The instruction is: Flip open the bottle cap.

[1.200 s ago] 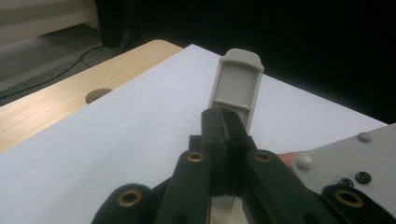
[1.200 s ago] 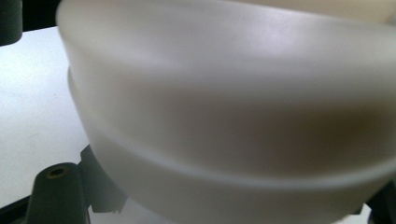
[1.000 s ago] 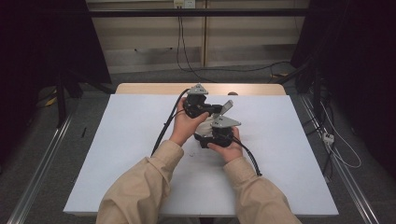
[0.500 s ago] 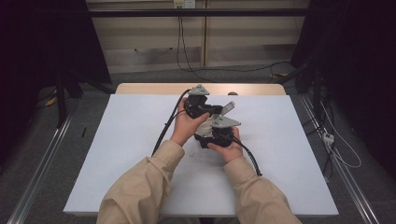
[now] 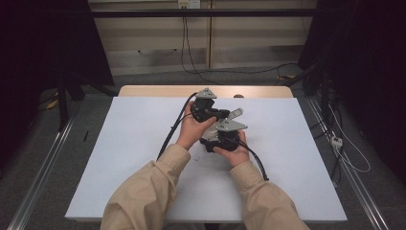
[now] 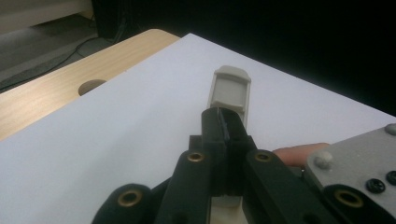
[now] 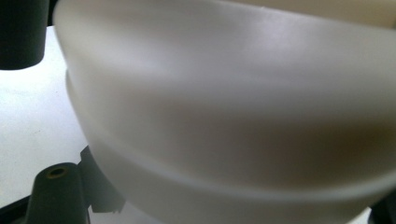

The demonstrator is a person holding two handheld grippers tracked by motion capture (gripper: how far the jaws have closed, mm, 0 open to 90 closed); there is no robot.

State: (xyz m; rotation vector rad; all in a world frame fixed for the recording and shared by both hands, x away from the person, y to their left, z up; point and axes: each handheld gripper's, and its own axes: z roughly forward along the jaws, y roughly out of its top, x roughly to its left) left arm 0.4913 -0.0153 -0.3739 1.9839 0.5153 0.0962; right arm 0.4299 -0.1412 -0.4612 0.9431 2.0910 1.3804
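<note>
**Two tongs meeting over a pale plastic piece**

We see both hands held close together above the middle of the white desk. The left tongs are pressed together, pinching the near end of a small beige plastic piece that juts forward over the desk. The right tongs sit just beside the left; their view is crowded by a blurred pale surface, and we read them as pressed together, though on what we cannot tell.
</note>
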